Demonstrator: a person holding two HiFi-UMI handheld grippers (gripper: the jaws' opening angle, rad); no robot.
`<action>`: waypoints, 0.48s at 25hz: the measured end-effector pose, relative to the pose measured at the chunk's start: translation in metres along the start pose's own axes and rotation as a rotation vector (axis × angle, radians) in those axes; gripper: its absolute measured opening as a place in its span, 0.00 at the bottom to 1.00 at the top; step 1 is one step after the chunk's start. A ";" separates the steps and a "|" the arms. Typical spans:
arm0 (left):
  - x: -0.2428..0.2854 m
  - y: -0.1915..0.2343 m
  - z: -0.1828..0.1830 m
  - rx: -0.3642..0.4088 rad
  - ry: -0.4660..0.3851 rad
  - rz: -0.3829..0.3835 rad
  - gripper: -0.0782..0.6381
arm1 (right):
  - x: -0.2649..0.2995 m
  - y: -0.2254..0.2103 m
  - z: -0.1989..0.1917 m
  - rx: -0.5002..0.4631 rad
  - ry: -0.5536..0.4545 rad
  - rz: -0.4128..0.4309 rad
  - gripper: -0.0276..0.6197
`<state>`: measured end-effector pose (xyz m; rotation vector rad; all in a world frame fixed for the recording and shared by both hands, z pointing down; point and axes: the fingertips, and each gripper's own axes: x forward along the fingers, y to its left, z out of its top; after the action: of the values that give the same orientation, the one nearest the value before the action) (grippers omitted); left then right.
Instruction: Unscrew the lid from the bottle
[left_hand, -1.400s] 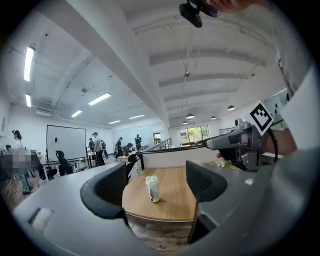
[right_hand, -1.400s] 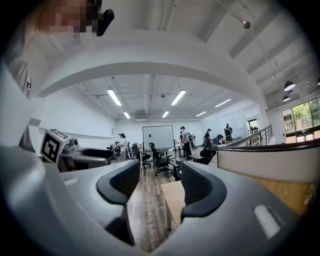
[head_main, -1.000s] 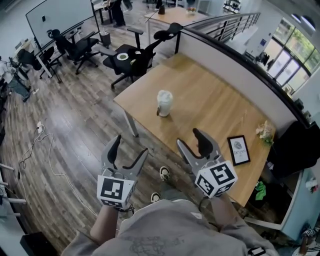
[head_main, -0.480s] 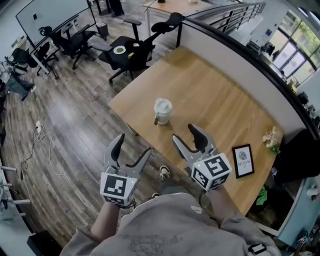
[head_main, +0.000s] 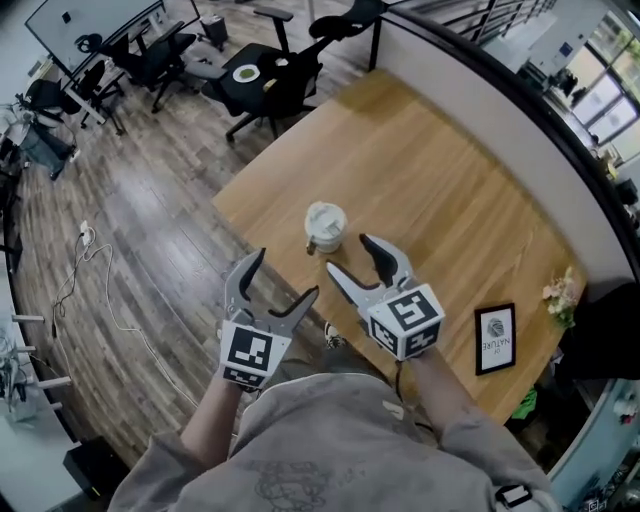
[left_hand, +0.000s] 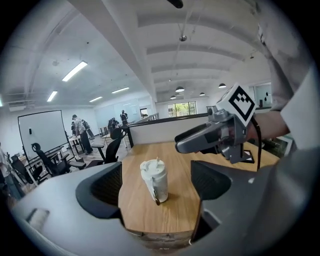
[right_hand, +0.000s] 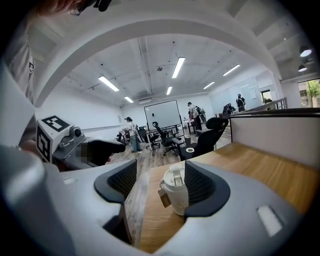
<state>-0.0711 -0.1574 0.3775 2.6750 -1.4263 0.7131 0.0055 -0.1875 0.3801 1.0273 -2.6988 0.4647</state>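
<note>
A white bottle (head_main: 325, 228) with a white lid and a small brown tag stands upright near the front left edge of the wooden table (head_main: 440, 190). Both grippers hover short of it, apart from it. My left gripper (head_main: 283, 277) is over the floor by the table's edge, its jaws opening, nothing held. My right gripper (head_main: 352, 255) is just in front of the bottle, jaws also opening and empty. In the left gripper view the bottle (left_hand: 155, 180) shows beyond the gripper (left_hand: 157, 187). The right gripper view frames the bottle (right_hand: 176, 192) ahead of the gripper (right_hand: 160, 185).
A black picture frame (head_main: 495, 338) and a small flower bunch (head_main: 563, 295) lie at the table's right. A low partition wall (head_main: 520, 110) borders the far side. Black office chairs (head_main: 270, 80) stand beyond the table's left corner, on a wooden floor (head_main: 130, 250) with cables.
Both grippers have moved forward and closer together, nearer the bottle. Their jaws stand wider than before. The head view now looks down more steeply.
</note>
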 end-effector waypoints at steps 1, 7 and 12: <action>0.007 -0.001 -0.004 -0.001 0.008 -0.007 0.71 | 0.004 -0.003 -0.002 0.001 0.009 0.007 0.49; 0.044 0.000 -0.037 -0.065 0.041 -0.051 0.71 | 0.028 -0.014 -0.015 -0.018 0.048 0.023 0.54; 0.075 0.004 -0.057 -0.089 0.025 -0.106 0.71 | 0.051 -0.021 -0.028 -0.040 0.073 0.016 0.56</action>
<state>-0.0603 -0.2050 0.4583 2.6413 -1.2682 0.6565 -0.0150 -0.2229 0.4260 0.9604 -2.6428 0.4397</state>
